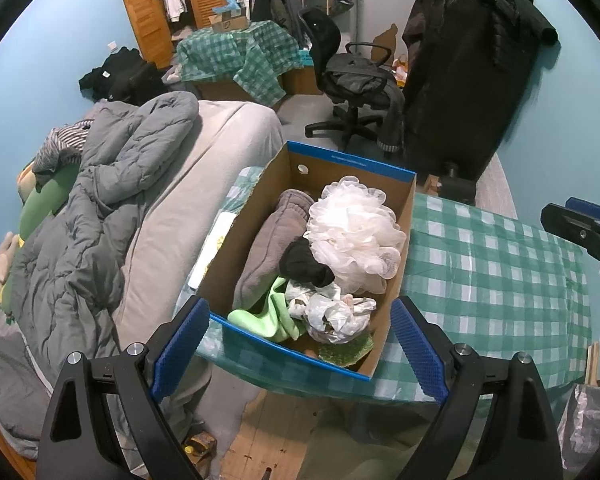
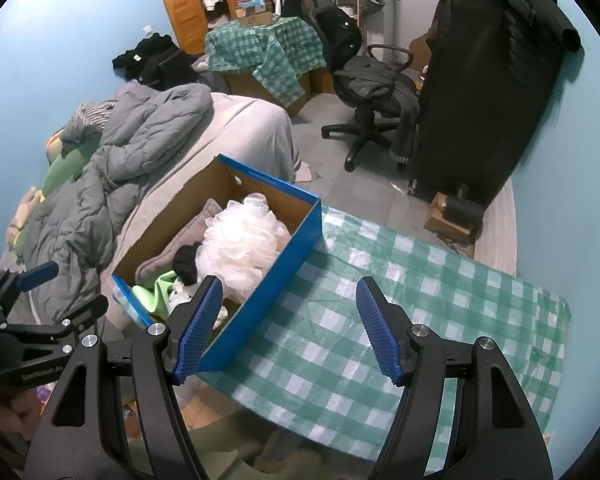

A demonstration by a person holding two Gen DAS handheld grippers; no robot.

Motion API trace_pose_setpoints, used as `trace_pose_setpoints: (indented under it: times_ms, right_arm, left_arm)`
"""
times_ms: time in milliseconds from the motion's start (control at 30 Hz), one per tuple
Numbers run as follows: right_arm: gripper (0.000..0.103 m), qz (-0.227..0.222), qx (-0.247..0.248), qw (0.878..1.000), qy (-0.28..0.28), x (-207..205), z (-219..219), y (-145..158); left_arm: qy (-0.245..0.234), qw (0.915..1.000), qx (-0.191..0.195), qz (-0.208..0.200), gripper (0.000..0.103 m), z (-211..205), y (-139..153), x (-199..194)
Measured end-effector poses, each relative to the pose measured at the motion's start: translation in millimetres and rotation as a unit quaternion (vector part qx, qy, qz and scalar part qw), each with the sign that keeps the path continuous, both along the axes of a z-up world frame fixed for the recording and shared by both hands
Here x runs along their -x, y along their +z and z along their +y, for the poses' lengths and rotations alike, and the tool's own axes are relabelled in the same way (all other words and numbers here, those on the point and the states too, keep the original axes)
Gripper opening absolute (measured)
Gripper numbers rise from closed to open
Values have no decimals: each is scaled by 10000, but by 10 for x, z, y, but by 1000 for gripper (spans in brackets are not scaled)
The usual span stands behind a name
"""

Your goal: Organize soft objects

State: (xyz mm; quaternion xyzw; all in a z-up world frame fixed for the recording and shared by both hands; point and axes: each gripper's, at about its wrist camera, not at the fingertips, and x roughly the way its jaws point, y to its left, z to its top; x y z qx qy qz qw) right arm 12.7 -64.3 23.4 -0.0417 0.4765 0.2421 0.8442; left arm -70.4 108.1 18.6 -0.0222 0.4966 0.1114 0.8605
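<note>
- Because the checked cloth on your counter (image 2: 440, 300) lies bare, the soft things look already gathered, so little seems left to do.
- Your cardboard box (image 1: 404, 248) sits at the counter's left end beside the bed (image 1: 204, 168), likely to keep everything together.
- Inside, the pale mesh pouf (image 1: 356, 232) rests on top, frilly and puffed, with a grey towel (image 1: 268, 248) beside it.
- Your left hand-held gripper (image 1: 300, 344) and right hand-held gripper (image 2: 290, 328) hover with jaws apart, holding nothing.

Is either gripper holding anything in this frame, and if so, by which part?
Nothing is held. The left gripper and right gripper are both open and empty, near the box.
</note>
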Motion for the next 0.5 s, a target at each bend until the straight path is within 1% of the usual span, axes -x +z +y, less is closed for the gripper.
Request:
trace_pose_setpoints:
  times_ms: [500]
  right_arm:
    - [69,-7,-9,10000,16,15,-9,-23]
  left_arm:
    - [41,10000,-19,51,93,-39,-6,7]
